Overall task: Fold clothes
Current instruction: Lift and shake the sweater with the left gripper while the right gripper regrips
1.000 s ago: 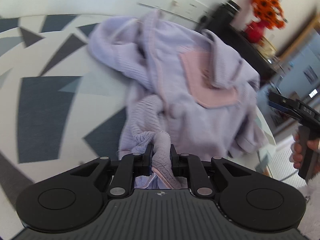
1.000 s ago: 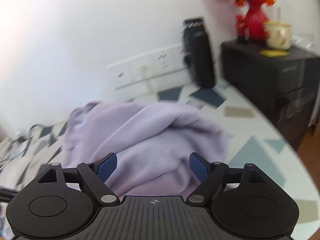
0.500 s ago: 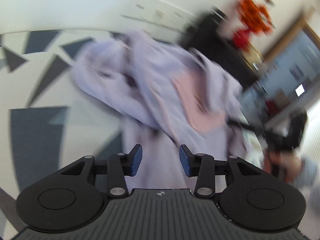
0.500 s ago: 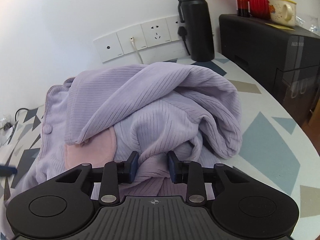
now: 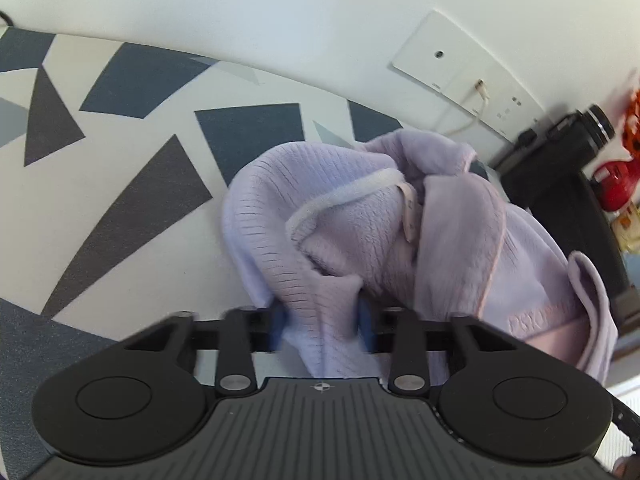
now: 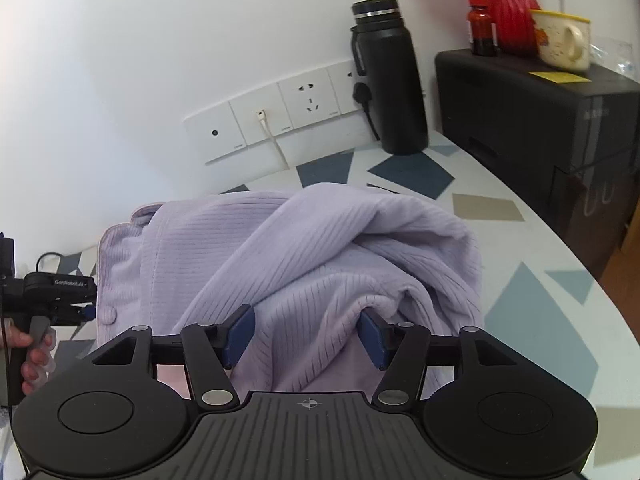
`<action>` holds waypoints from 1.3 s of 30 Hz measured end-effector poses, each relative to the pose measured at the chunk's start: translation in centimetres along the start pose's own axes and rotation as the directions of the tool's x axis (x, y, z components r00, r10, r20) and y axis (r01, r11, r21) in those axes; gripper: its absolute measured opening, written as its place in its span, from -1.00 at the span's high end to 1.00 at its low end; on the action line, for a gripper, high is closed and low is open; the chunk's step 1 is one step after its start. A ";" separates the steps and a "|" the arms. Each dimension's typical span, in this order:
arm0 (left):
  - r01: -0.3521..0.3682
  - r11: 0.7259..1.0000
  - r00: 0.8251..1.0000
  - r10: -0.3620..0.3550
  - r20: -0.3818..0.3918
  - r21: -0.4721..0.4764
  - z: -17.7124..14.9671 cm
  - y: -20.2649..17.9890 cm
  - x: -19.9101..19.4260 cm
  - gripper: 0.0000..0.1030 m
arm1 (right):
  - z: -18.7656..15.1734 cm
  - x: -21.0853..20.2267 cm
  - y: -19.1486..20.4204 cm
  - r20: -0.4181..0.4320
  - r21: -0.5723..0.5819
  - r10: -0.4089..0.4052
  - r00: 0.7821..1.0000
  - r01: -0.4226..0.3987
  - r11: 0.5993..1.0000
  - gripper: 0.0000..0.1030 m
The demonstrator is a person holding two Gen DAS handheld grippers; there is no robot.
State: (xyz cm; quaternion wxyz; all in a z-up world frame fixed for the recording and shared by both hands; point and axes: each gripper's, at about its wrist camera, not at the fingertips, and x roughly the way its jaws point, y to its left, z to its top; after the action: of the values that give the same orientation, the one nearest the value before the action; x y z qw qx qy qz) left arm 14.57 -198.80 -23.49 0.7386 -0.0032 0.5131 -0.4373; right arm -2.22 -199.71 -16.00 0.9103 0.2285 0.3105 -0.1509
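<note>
One lilac ribbed fleece garment with pale pink trim (image 6: 320, 264) lies bunched in a loose heap on the white tabletop with grey and blue geometric shapes (image 5: 120, 208), near the wall. No flat panel or squared fold shows; by this look, most of the folding is left.

Left gripper (image 5: 322, 326): jaws part-closed, a ridge of the fleece between them.

Right gripper (image 6: 306, 338): jaws wide apart, fabric lying between, not pinched.

Count: one garment, two grippers, one black flask (image 6: 386, 76).
</note>
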 end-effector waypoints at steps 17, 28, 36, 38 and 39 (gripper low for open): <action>0.031 0.997 0.930 -0.055 0.363 0.073 -2.7 3.0 -18.6 0.71 | 2.5 -0.5 -4.2 0.118 0.192 0.017 0.993 -0.039 0.981 0.34; 0.003 0.998 0.951 -0.024 0.308 0.069 -8.1 3.2 -18.8 0.71 | 4.2 7.7 6.2 -0.017 -0.008 0.115 0.993 -0.115 0.993 -0.01; -0.047 0.997 0.905 0.017 0.425 0.062 -7.7 4.1 -23.2 0.71 | 6.8 2.8 2.6 0.258 0.037 -0.108 0.960 0.102 0.994 0.81; -0.073 0.995 0.887 0.030 0.460 0.074 -7.4 4.0 -24.6 0.72 | 6.4 2.8 1.0 0.211 0.046 -0.156 0.965 0.150 0.988 0.81; -0.084 0.993 0.879 0.035 0.476 0.080 -7.2 3.9 -25.2 0.72 | 6.0 3.0 0.3 0.176 0.045 -0.175 0.969 0.169 0.985 0.81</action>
State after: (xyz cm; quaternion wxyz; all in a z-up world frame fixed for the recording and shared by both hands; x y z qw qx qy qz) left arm 9.30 -176.87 -9.62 0.8538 -0.0577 0.2949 -0.4251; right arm 3.20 -202.92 -13.54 0.9145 0.1995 0.2437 -0.2538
